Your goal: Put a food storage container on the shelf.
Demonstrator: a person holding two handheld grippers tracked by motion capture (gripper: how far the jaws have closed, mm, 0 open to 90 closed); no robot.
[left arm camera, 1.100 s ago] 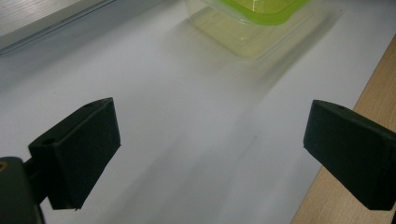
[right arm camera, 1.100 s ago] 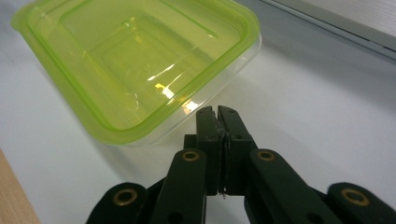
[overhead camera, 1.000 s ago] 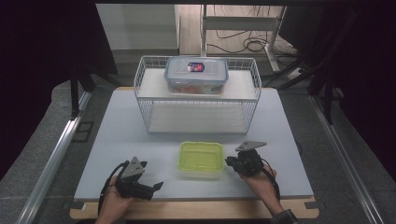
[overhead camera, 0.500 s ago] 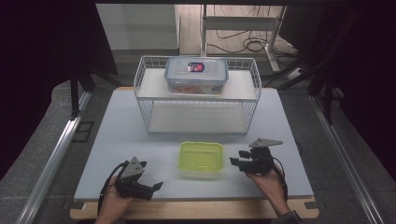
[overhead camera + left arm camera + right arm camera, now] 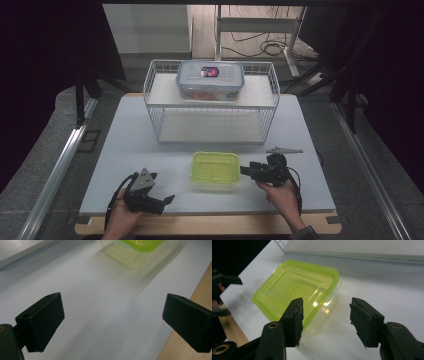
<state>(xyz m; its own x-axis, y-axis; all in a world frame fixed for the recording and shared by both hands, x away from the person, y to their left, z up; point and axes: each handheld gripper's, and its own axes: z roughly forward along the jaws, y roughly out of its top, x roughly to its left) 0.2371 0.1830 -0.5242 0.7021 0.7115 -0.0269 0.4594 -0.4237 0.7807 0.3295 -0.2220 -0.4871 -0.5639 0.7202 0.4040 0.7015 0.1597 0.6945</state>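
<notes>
Green-lidded container (image 5: 136, 251) cut off by top edge in left gripper view; shelf container's (image 5: 210, 80) contents unclear.

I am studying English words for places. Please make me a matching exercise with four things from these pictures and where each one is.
Things:
1. green-lidded container
2. clear lidded box
3. left gripper
4. right gripper

Places:
a. on top of the wire rack
b. near the table's front left edge
c. just right of the green-lidded container
d. on the table, in front of the rack

Pairs: 1-d, 2-a, 3-b, 4-c
</notes>
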